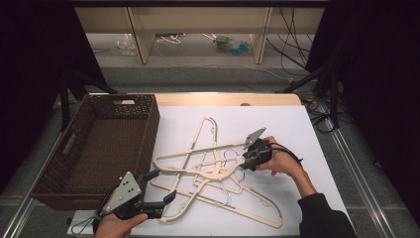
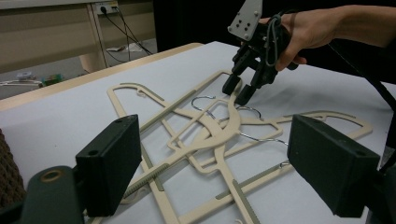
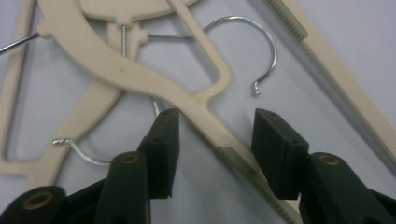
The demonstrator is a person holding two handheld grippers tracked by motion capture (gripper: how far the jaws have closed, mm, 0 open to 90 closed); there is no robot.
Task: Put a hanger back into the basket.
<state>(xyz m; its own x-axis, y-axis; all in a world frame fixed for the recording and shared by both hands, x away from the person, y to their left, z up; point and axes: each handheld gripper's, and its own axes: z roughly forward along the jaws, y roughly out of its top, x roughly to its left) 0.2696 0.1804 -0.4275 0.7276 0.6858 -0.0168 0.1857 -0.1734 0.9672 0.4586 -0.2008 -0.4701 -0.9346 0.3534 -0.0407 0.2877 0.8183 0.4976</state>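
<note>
High view: a tangle of cream hangers (image 1: 213, 171) lies on the white desk (image 1: 292, 124), overlapping so that it is hard to tell one frame from another. The wicker basket (image 1: 99, 148) stands at the desk's left edge, its near corner hidden behind the left tongs (image 1: 159, 191), which are spread wide just beside the pile's near-left end. The right tongs (image 1: 246, 162) dip into the pile's middle. Bare desk stays open beyond and to the right of the pile.

Left gripper view: the spread jaws frame the pile without touching it; the right tongs (image 2: 239, 91) point down at a hanger neck.

Right gripper view: the jaws are half spread, straddling one hanger arm (image 3: 210, 123), pads not pressing on it. A wire hook (image 3: 261, 51) curls just beyond; the frame cuts the hangers off.
</note>
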